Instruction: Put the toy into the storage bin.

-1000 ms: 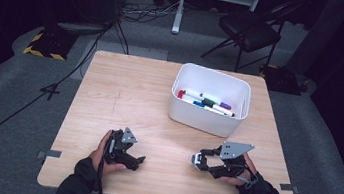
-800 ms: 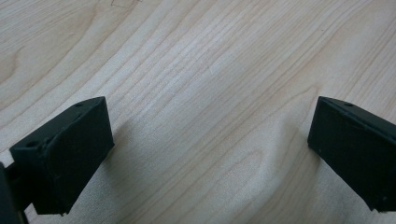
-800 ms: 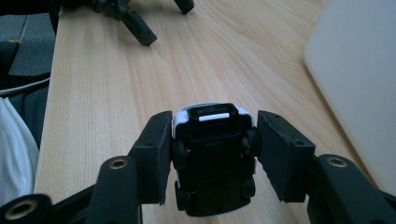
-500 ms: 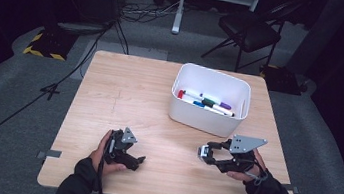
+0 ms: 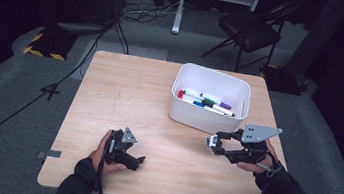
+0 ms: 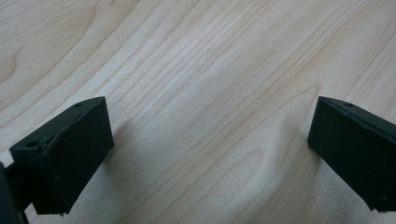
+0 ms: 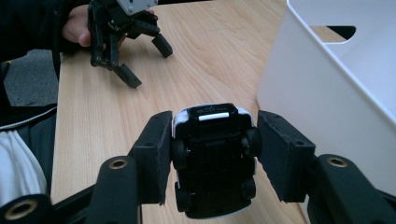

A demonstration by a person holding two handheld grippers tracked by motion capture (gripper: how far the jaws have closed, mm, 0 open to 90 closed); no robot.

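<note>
My right gripper (image 7: 212,128) is shut on a small toy car (image 7: 212,158), whose black underside and wheels face the camera between the pads. In the high view that car (image 5: 211,142) shows its white end, held above the table's right front by the right gripper (image 5: 215,144), just in front of the white bin (image 5: 197,118). My left gripper (image 5: 136,154) rests on the table near the front left, open, with nothing between its fingers. Its own view has the left gripper (image 6: 210,126) jaws wide apart over bare wood. From the right gripper view the left gripper (image 7: 148,64) lies farther off.
The white bin (image 7: 327,84) stands at the back right of the wooden table (image 5: 125,91) and holds several coloured markers (image 5: 204,102). A folding chair (image 5: 249,29) and cables on the floor lie beyond the far edge.
The right gripper has risen off the table with the toy car in it and drifted slightly right, toward the bin. The left gripper has stayed put.
</note>
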